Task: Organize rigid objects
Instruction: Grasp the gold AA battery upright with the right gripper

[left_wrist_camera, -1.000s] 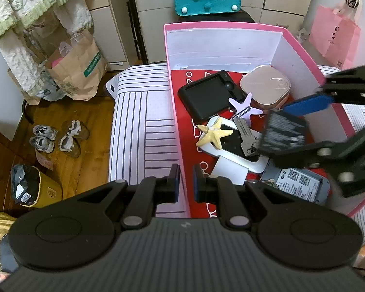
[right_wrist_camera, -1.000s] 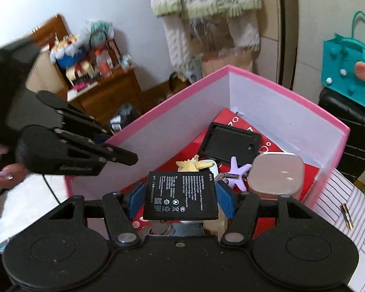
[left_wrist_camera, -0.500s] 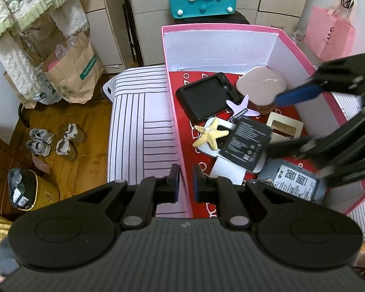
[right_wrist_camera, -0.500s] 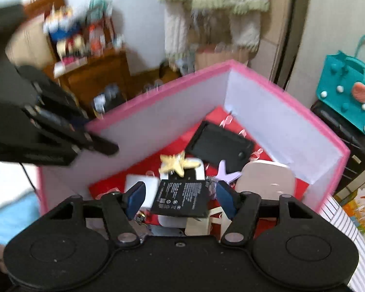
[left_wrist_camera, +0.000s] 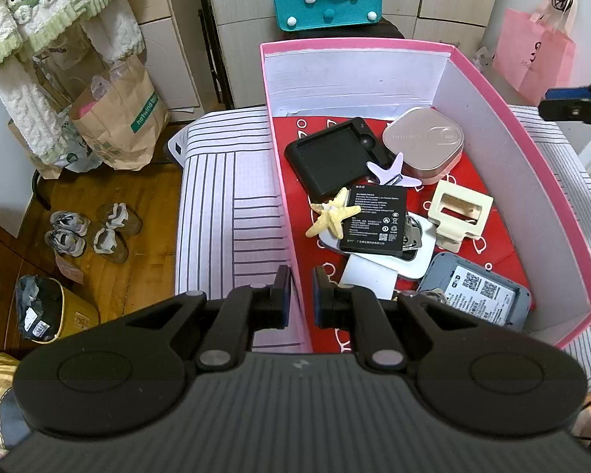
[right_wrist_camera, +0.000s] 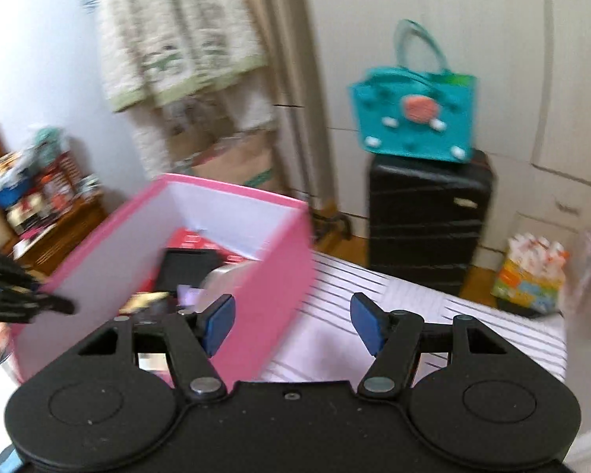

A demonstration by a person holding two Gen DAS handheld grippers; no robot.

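The left gripper (left_wrist_camera: 298, 291) is clamped on the near-left wall of the pink box (left_wrist_camera: 524, 134), one finger outside and one inside. That grip probably steadies the box while things go into it.

The right gripper (right_wrist_camera: 291, 321) has its jaws apart with nothing between them. It sits outside the box's right wall, over the striped cloth (right_wrist_camera: 374, 299); in the left view only its tip shows at the far right edge.

The battery (left_wrist_camera: 374, 220) lies flat in the middle of the box, label up. It rests on a white device (left_wrist_camera: 417, 262) and touches the yellow starfish (left_wrist_camera: 333, 215). Around it are a black case (left_wrist_camera: 331, 157), a pink-grey tin (left_wrist_camera: 425, 140), a purple star (left_wrist_camera: 388, 169), a cream clip (left_wrist_camera: 459, 209) and a grey drive (left_wrist_camera: 476, 291).

With the battery down and the right jaws empty, that hand looks free to fetch another item.
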